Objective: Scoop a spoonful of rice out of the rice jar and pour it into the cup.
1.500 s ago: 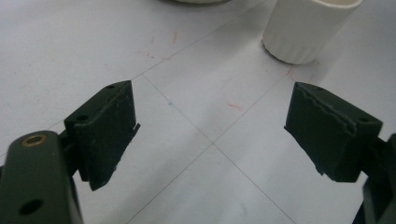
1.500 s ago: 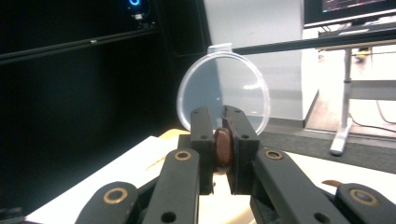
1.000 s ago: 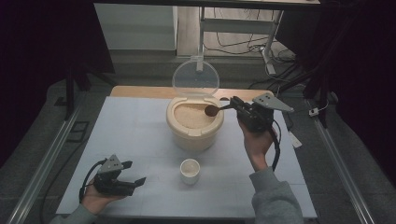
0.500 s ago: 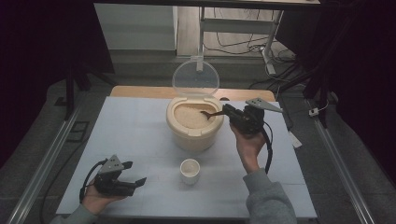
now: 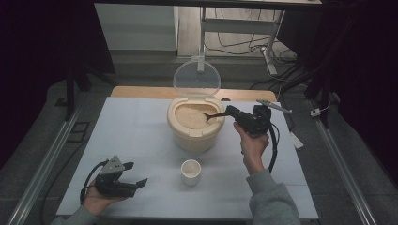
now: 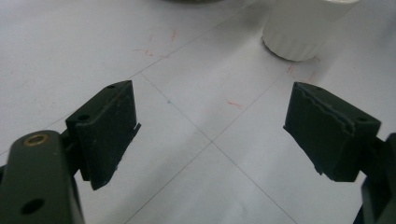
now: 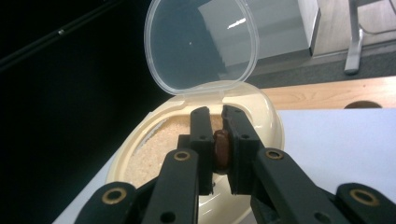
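While my right gripper (image 5: 228, 112) is clamping a brown spoon (image 5: 213, 115) by its handle, I'm tilting that hand down toward the cream rice container (image 5: 195, 136), spoon bowl dipping into the rice (image 5: 190, 116) near the right rim. Its clear lid (image 5: 196, 78) is standing upright behind. My left gripper (image 5: 136, 183) is lying low at the table's (image 5: 141, 122) near-left corner, jaws spread on nothing, white cup (image 5: 191, 171) just beyond.

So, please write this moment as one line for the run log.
right hand-held gripper: shut on spoon | spoon tip: in rice container | left hand-held gripper: open, empty | cup: on table
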`<state>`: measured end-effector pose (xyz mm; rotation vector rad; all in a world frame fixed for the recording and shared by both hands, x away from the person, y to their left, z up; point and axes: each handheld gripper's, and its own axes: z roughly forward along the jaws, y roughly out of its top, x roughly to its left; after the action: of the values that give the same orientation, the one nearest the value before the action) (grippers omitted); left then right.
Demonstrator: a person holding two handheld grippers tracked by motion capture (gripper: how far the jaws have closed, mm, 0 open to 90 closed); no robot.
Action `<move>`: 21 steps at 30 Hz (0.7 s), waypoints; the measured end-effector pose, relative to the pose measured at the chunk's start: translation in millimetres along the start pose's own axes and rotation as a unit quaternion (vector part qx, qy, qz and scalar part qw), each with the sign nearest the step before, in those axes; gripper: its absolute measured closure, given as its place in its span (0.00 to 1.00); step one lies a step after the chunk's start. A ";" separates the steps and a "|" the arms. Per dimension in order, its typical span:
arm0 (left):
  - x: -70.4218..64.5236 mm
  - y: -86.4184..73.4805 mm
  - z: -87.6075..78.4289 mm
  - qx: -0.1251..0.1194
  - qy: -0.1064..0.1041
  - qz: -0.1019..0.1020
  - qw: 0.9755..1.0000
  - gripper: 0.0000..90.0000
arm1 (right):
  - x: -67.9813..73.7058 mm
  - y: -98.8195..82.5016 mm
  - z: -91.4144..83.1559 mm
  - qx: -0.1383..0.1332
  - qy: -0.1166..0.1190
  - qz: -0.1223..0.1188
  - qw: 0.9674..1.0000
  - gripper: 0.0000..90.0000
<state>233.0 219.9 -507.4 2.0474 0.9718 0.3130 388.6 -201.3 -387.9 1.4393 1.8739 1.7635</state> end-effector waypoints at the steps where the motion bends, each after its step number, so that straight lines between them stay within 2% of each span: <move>1: 0.0 0.0 0.3 0.000 0.000 0.000 1.000 0.19 | -0.9 -0.3 -0.1 0.000 0.000 0.005 1.000 0.92; 5: -0.4 0.1 0.6 0.001 0.000 0.001 1.000 0.19 | -7.9 -1.7 -0.3 -0.001 0.004 0.044 0.999 0.91; 14: -0.7 0.2 0.8 0.001 0.000 0.003 1.000 0.19 | -21.2 -2.4 -4.6 -0.011 0.022 0.120 0.992 0.92; 21: -1.0 0.3 1.2 0.002 0.001 0.004 1.000 0.19 | -27.8 -3.6 -5.7 -0.006 0.025 0.155 0.988 0.92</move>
<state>233.1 218.3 -507.9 2.0549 0.9655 0.3172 397.0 -224.7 -402.0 1.7787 1.7324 1.9562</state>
